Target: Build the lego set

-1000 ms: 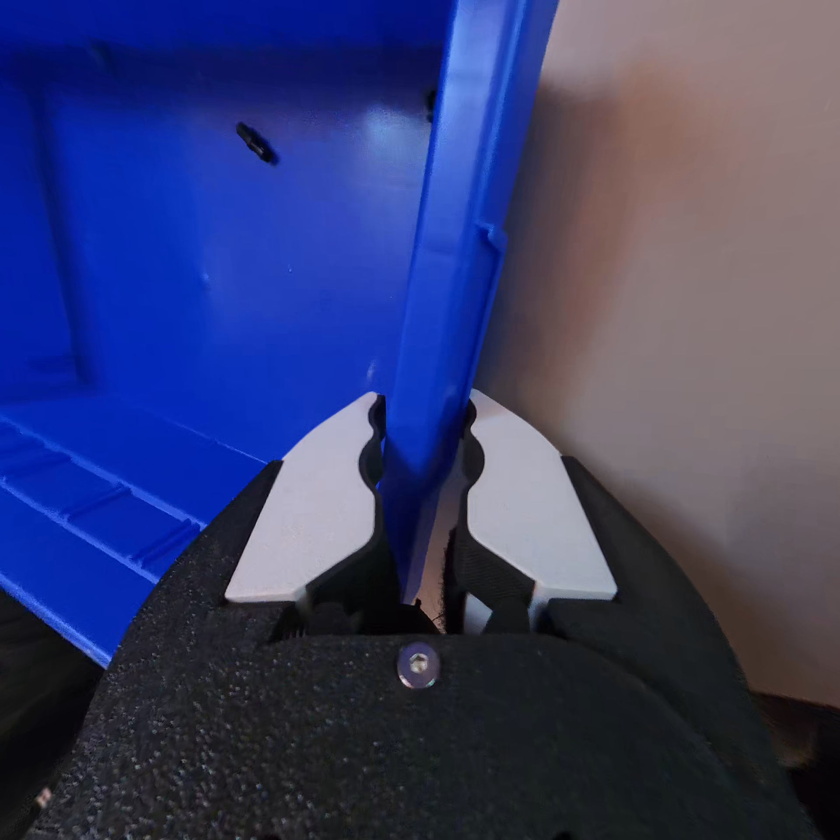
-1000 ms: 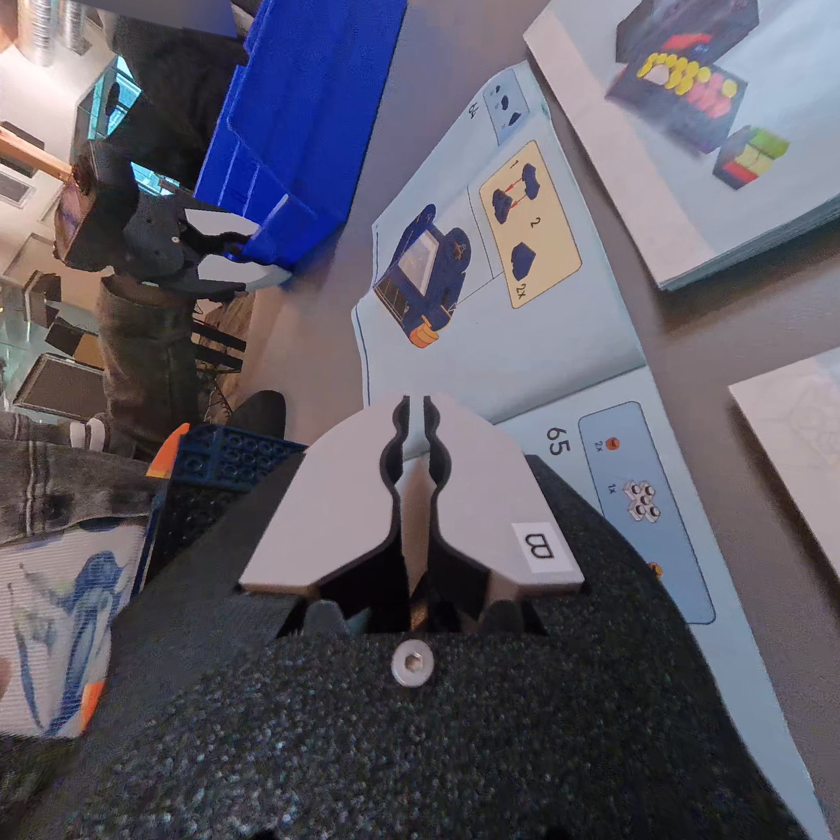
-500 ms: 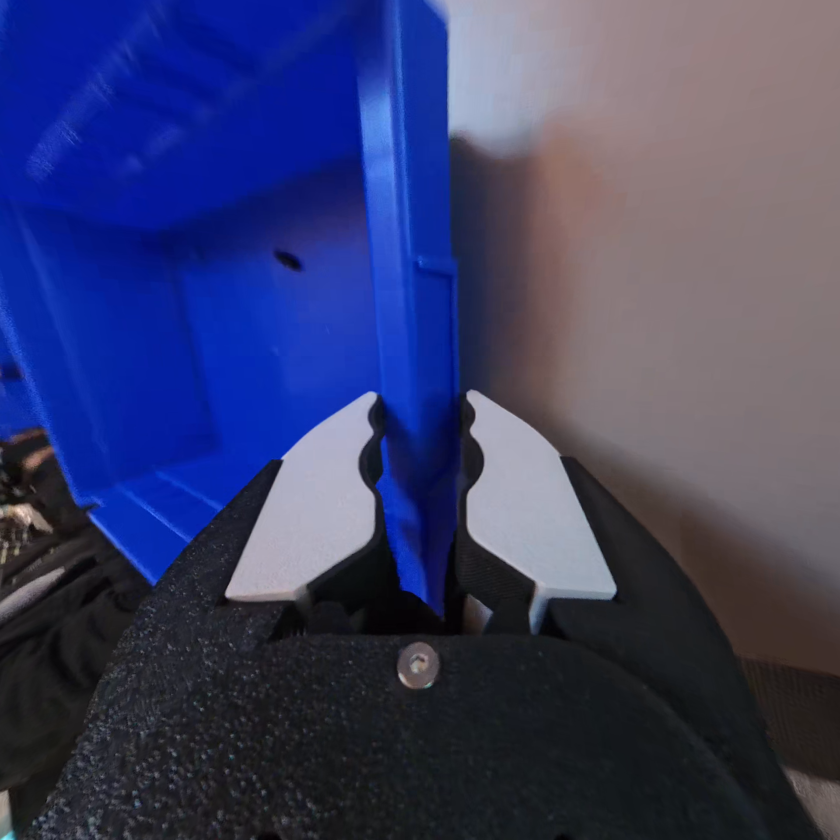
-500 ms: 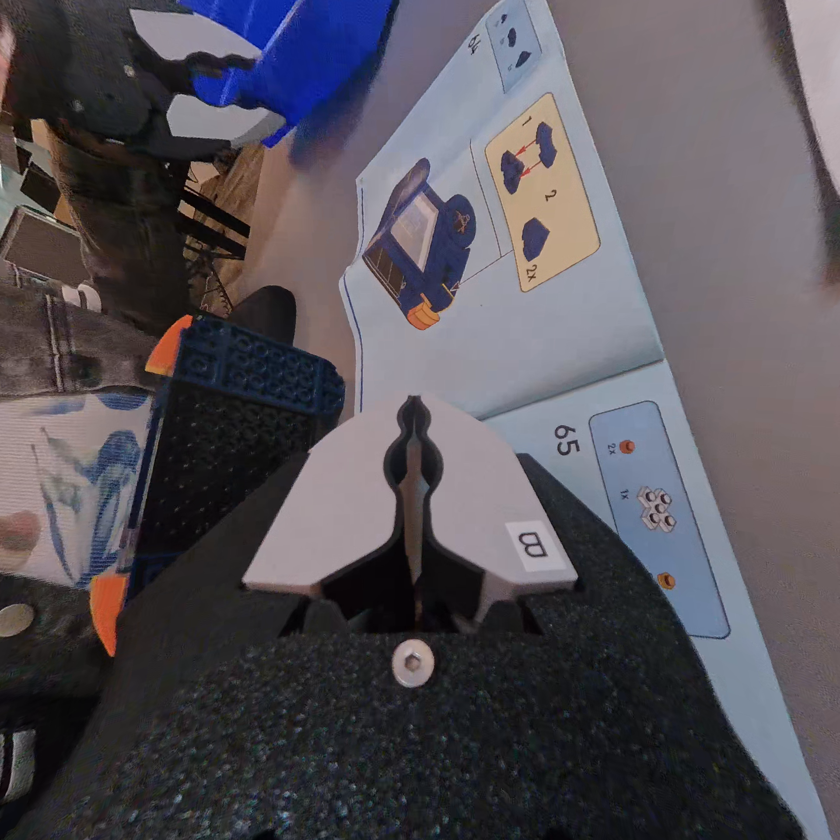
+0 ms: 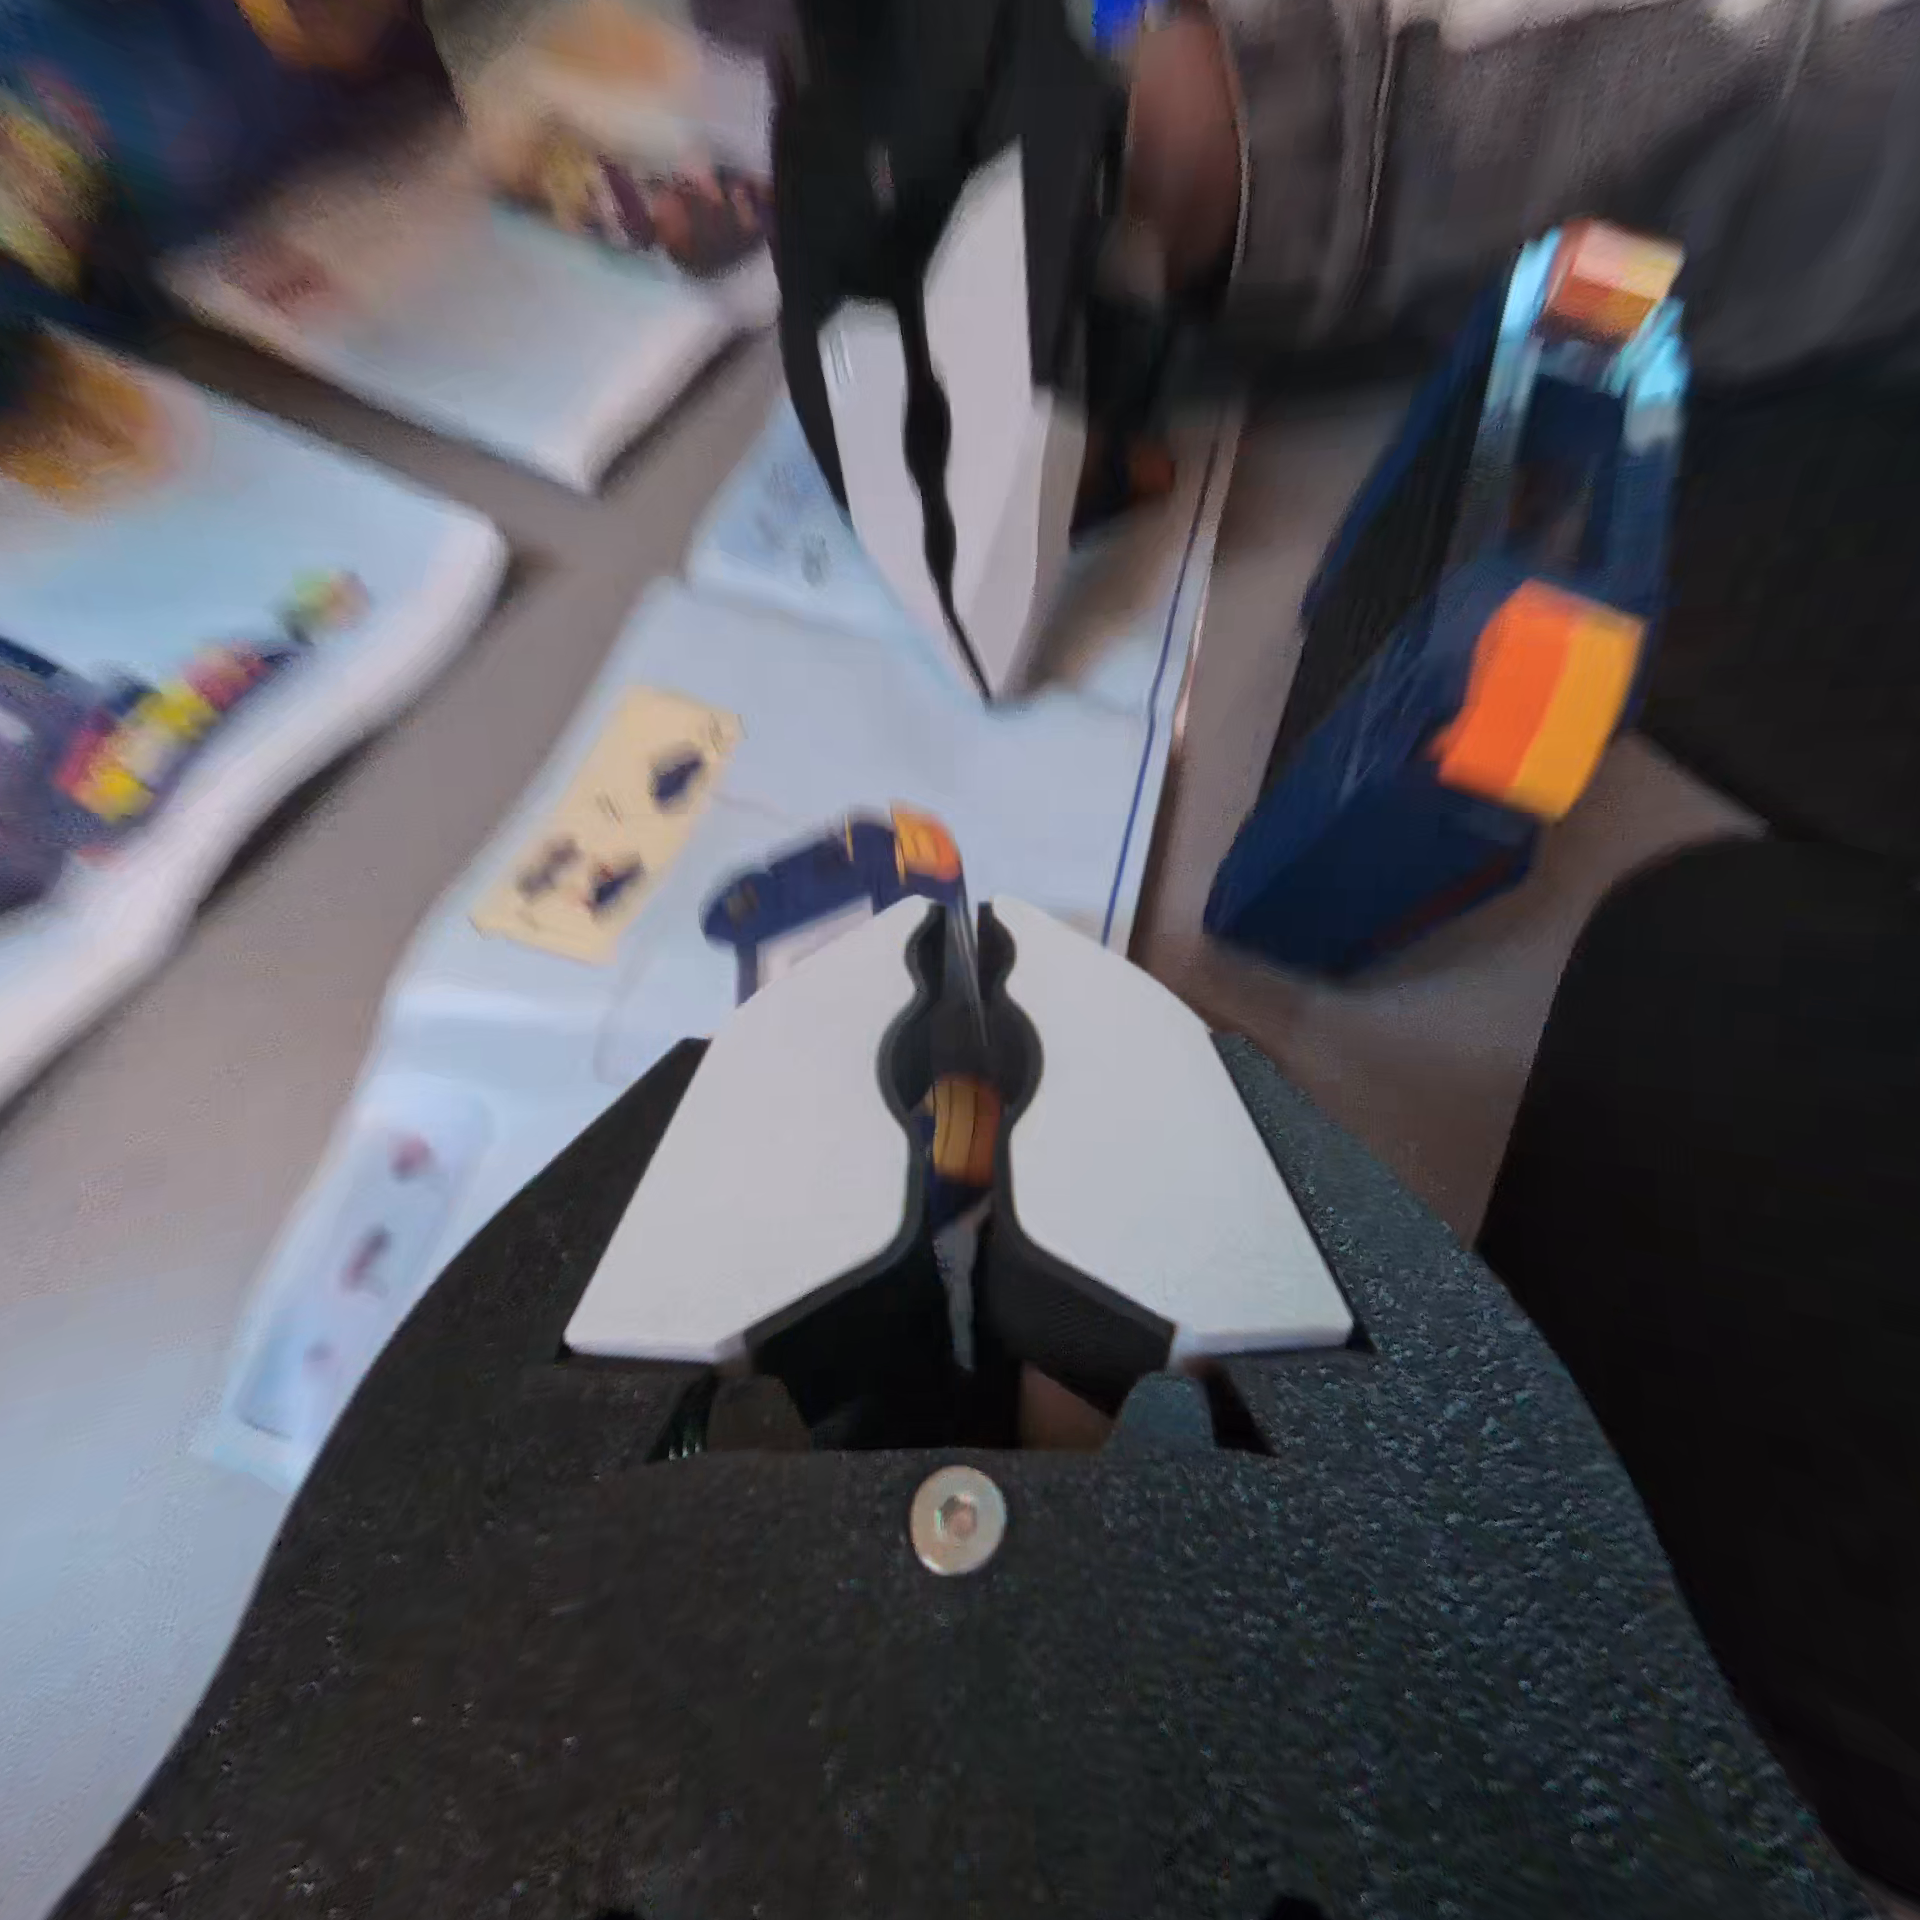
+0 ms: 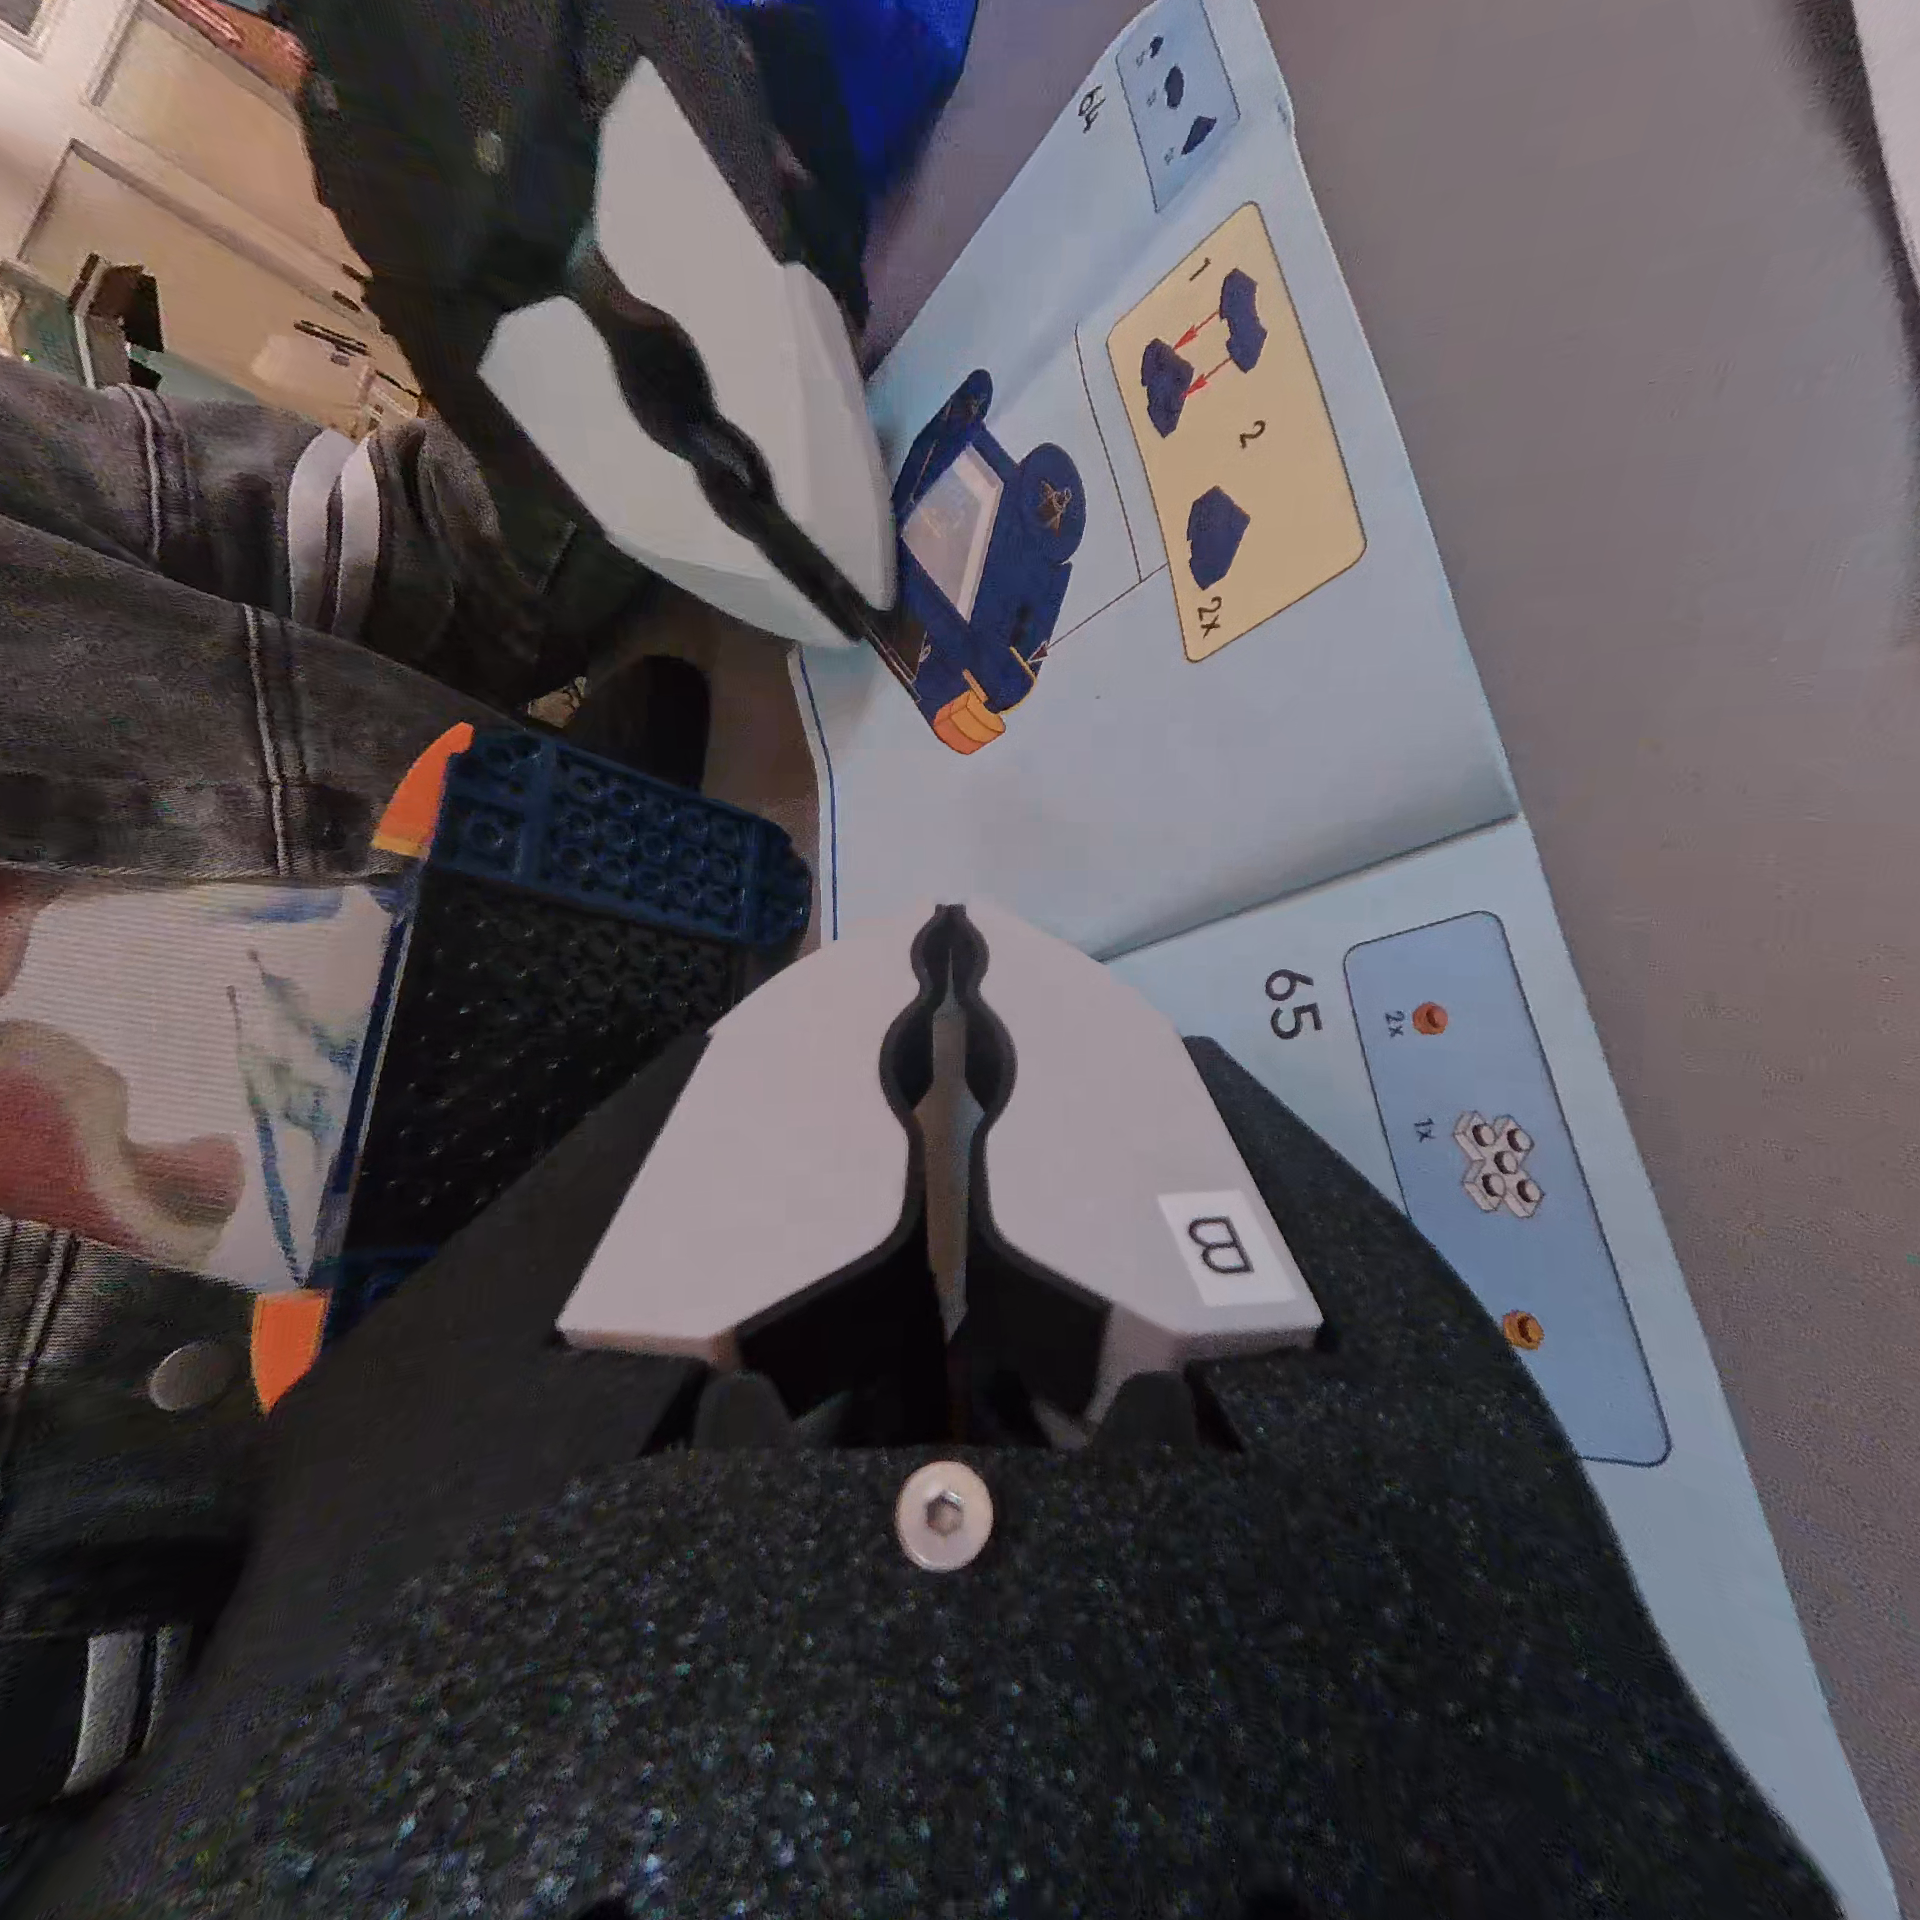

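**Two closed grippers over an open Lego instruction booklet**

Two handheld grippers hover above a grey-brown table [image 6: 1662, 520]. An open instruction booklet [image 6: 1195, 810] with pale blue pages lies flat on it, showing a drawing of a dark blue model with an orange corner.

The left gripper [image 5: 961, 914] points down toward that drawing. Its grey fingers [image 5: 790, 1143] are closed almost together, and nothing is held at the tips; colours seen in the gap look like the printed page behind. This view is blurred by motion. In the right wrist view the same gripper [image 6: 868, 618] shows at the upper left, its tip just above the booklet's edge.

The right gripper [image 6: 951, 914] has its tips pressed together, gripping nothing. It hovers over the fold between the booklet's pages.

The partly built Lego model [image 6: 582, 935], dark blue and black with orange corner pieces, stands on the table just beside the booklet's left edge, near the right gripper. The left wrist view shows it [image 5: 1455, 665] at the right.

More booklets [image 5: 208, 644] lie farther off. A person's grey jeans [image 6: 156, 623] show beyond the table edge.
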A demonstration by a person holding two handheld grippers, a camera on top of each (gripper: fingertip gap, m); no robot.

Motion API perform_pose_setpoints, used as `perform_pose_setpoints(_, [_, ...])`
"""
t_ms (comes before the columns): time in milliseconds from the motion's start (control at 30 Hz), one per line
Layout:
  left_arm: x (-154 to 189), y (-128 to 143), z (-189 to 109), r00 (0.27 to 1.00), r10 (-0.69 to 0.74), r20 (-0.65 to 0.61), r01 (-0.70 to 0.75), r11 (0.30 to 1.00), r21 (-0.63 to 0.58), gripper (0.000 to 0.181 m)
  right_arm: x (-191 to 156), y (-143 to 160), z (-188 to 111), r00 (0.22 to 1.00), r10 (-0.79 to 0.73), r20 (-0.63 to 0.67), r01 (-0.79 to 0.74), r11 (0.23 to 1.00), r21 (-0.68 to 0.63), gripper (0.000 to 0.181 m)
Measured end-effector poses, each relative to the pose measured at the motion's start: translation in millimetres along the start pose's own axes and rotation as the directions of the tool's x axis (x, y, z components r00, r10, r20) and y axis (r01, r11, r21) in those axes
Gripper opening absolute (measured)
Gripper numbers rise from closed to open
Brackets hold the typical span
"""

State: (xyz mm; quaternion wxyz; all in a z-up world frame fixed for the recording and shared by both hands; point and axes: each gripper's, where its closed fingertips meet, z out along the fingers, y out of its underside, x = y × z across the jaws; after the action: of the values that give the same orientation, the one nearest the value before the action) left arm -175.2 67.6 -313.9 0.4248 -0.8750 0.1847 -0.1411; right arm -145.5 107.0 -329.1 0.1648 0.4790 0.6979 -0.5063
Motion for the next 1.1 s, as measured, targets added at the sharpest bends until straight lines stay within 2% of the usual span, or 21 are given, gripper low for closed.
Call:
perform_pose_setpoints(33, [-6.6,18.7,3.6,0.999,-0.017,0.029,0.019,0.997,-0.069,0.004,-0.5,0.1,0.1,1.000,-0.001,0.003,0.001,1.000,0.000,0.000])
perform_pose_setpoints(167, [-9.9,29.1,-1.8,0.997,-0.036,0.066,0.045,0.989,-0.140,0.000,-0.6,0.6,0.3,1.000,-0.008,0.002,0.008,1.000,-0.004,0.000])
perform_pose_setpoints(300, [-9.8,30.5,-4.3,0.994,-0.067,0.081,0.077,0.988,-0.136,0.000,-0.5,0.7,0.5,1.000,-0.017,-0.002,0.017,1.000,-0.005,0.000])
perform_pose_setpoints(500, [-10.1,30.7,-5.9,0.988,-0.148,0.037,0.151,0.984,-0.092,0.000,-0.2,0.6,0.4,1.000,-0.019,0.000,0.019,1.000,-0.006,0.000])
perform_pose_setpoints(700, [-10.2,30.5,-6.4,0.988,-0.149,0.033,0.151,0.985,-0.088,0.000,0.7,0.2,0.4,1.000,-0.020,-0.004,0.020,1.000,-0.005,0.000])
perform_pose_setpoints(767, [-10.0,30.4,-6.6,0.989,-0.142,0.037,0.145,0.985,-0.093,0.000,-1.7,0.3,0.1,0.998,-0.066,-0.007,0.066,0.998,-0.008,0.002])
perform_pose_setpoints(833, [-9.5,30.2,-6.7,0.990,-0.134,0.040,0.137,0.986,-0.097,0.002,-12.9,-9.9,-5.5,0.974,-0.224,-0.035,0.225,0.974,0.040,0.014])
perform_pose_setpoints(900, [-9.7,30.2,-6.9,0.991,-0.129,0.043,0.132,0.986,-0.100,0.002,-51.9,-44.5,-26.5,0.940,-0.340,-0.026,0.337,0.914,0.227,0.038])
perform_pose_setpoints(967, [-9.7,30.1,-7.0,0.990,-0.135,0.037,0.138,0.986,-0.096,0.001,-88.9,-70.3,-56.9,0.921,-0.383,-0.071,0.384,0.862,0.329,0.044])
perform_pose_setpoints(1033, [-9.8,30.0,-7.1,0.989,-0.147,0.026,0.149,0.985,-0.088,0.001,-119.1,-73.9,-72.3,0.879,-0.434,-0.197,0.474,0.833,0.283,0.051])
perform_pose_setpoints(1100, [-9.9,29.8,-7.3,0.986,-0.164,0.013,0.164,0.983,-0.081,0.001,-138.1,-59.3,-61.6,0.812,-0.490,-0.318,0.553,0.819,0.149,0.057])
